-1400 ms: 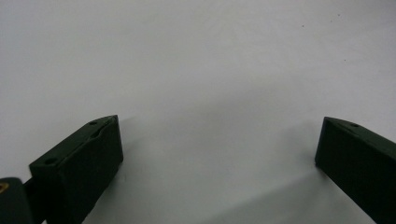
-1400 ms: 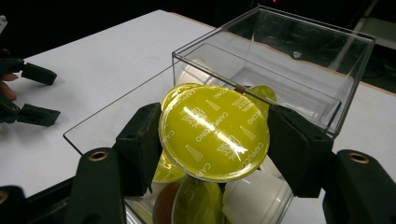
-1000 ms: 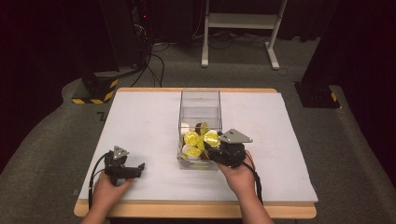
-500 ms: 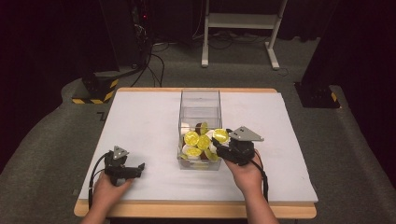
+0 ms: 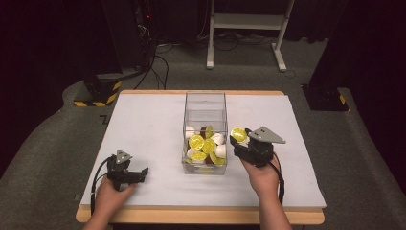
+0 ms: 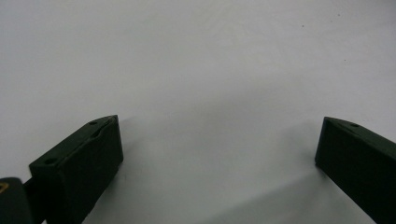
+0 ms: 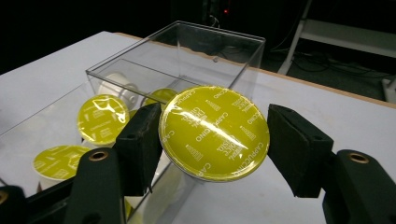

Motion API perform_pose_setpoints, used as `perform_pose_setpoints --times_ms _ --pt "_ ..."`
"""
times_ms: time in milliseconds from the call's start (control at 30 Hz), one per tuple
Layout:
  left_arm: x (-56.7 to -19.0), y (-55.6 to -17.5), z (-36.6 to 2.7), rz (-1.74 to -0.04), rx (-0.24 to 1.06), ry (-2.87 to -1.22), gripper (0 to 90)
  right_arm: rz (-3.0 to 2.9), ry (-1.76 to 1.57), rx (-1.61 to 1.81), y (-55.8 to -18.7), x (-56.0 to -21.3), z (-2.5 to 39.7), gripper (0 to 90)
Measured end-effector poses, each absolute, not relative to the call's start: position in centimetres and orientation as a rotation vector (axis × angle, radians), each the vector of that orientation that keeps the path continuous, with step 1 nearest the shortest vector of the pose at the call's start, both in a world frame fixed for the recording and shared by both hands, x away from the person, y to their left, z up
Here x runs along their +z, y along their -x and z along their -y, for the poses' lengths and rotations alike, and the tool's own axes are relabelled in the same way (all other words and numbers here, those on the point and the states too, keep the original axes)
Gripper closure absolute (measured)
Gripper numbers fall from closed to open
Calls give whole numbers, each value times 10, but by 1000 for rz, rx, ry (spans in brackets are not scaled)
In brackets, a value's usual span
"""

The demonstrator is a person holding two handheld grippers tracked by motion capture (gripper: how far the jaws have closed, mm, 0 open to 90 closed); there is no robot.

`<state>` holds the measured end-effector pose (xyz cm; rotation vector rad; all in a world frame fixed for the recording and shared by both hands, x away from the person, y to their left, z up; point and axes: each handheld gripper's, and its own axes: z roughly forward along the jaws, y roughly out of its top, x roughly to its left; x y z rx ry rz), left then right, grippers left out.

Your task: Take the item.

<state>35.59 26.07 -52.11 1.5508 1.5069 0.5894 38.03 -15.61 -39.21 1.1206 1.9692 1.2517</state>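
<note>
Right gripper [image 7: 212, 135], jaws pinching a yellow-lidded cappuccino capsule [image 7: 215, 131] beside the clear box [image 7: 196, 51], probably unloading; left gripper [image 6: 219, 154] jaws spread.

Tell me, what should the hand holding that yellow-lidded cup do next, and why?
Probably carry the capsule a little further right and lower it onto the bare white table. The right gripper grips it just outside the clear box, above the table, so setting it down looks like the natural next step.
</note>
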Motion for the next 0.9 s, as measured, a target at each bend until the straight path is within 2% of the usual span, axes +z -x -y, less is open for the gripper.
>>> perform_pose_setpoints --times_ms 433,900 --pt "-521 -356 -261 -1506 590 -1557 11 -1917 -1198 1223 -391 -398 179 381" --pt "-521 -356 -261 -1504 591 -1560 11 -1908 -1209 1186 -396 -402 182 381"
